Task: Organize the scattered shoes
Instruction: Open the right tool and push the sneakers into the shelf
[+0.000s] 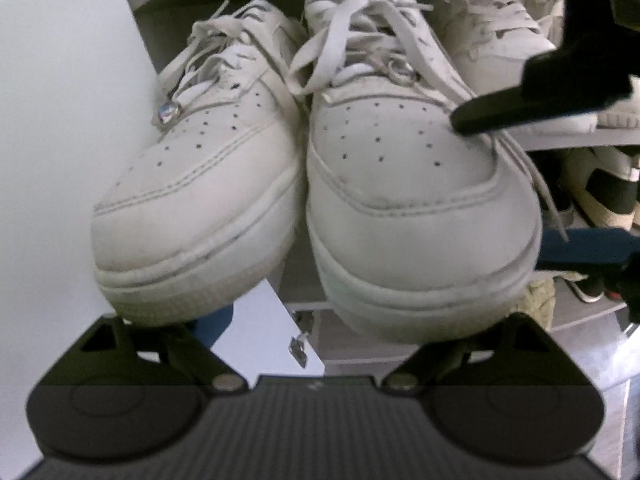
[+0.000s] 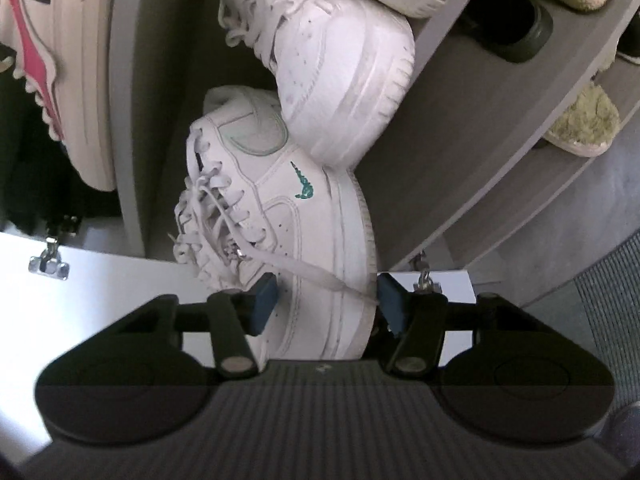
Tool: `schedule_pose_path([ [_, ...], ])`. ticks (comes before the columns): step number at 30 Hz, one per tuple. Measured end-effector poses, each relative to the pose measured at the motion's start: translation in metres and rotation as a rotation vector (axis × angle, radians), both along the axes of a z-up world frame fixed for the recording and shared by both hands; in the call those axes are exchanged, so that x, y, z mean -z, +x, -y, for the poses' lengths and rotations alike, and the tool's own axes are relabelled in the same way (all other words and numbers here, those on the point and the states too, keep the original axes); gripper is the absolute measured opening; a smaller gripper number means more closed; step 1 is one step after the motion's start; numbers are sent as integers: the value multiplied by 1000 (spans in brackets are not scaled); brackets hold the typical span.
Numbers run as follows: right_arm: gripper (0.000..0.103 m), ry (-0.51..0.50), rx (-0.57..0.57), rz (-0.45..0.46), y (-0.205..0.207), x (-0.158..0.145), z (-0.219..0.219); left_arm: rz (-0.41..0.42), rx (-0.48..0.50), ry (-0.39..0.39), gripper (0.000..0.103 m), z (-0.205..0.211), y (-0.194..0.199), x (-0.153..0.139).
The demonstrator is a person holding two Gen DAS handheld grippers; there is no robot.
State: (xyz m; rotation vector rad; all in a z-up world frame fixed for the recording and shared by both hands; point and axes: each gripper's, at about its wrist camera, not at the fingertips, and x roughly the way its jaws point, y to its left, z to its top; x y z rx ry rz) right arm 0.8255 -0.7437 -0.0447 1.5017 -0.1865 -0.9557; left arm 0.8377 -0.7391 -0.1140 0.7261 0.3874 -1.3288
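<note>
Grey shelf [image 2: 472, 160], right gripper [image 2: 326, 300] gripping sneaker [image 2: 304, 216]

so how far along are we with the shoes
Mostly shelved: one white sneaker sits on the shelf, with other shoes beside and below. In hand: its mate, clamped at the toe by the right gripper. Left: release it. Whether the left gripper's jaws grip anything is unclear.
</note>
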Motion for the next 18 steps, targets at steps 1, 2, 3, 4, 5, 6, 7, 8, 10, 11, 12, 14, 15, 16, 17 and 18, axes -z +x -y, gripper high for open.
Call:
schedule_pose_path([
  [1, 58, 1, 12, 3, 2, -2, 5, 4, -1, 0, 90, 2, -1, 1],
  [2, 58, -2, 15, -1, 2, -2, 7, 4, -7, 8, 90, 7, -3, 1],
  [3, 58, -2, 23, -1, 2, -2, 7, 4, -13, 16, 90, 11, -5, 2],
  [4, 58, -2, 32, 1, 1, -2, 8, 4, -15, 19, 90, 13, -6, 2],
  [5, 58, -2, 41, 2, 0, -2, 9, 4, -17, 23, 90, 15, -7, 2],
  [6, 58, -2, 52, -4, 1, -3, 13, 6, -20, 26, 90, 18, -8, 2],
  [7, 58, -4, 57, -8, -3, -1, 12, 7, -22, 28, 90, 20, -8, 2],
  [8, 58, -5, 61, -10, -4, 1, 12, 8, -25, 33, 90, 25, -10, 4],
  [10, 58, -8, 72, -21, -5, 2, 18, 9, -29, 41, 90, 32, -13, 6],
  [11, 58, -10, 73, -23, -5, 2, 19, 8, -31, 43, 90, 35, -14, 6],
  [12, 58, -15, 76, -25, -6, 2, 23, 8, -33, 44, 90, 36, -13, 5],
  [14, 58, -22, 77, -24, -6, 1, 26, 12, -41, 49, 91, 44, -17, 8],
  [15, 58, -25, 78, -24, -7, 1, 27, 17, -43, 51, 91, 46, -18, 9],
  [16, 59, -26, 73, -20, -8, 0, 28, 22, -44, 53, 92, 49, -19, 10],
  [17, 59, -26, 70, -20, -9, -1, 28, 27, -43, 53, 92, 50, -19, 12],
  [18, 59, -30, 64, -24, -11, -4, 23, 31, -42, 54, 93, 51, -19, 13],
])
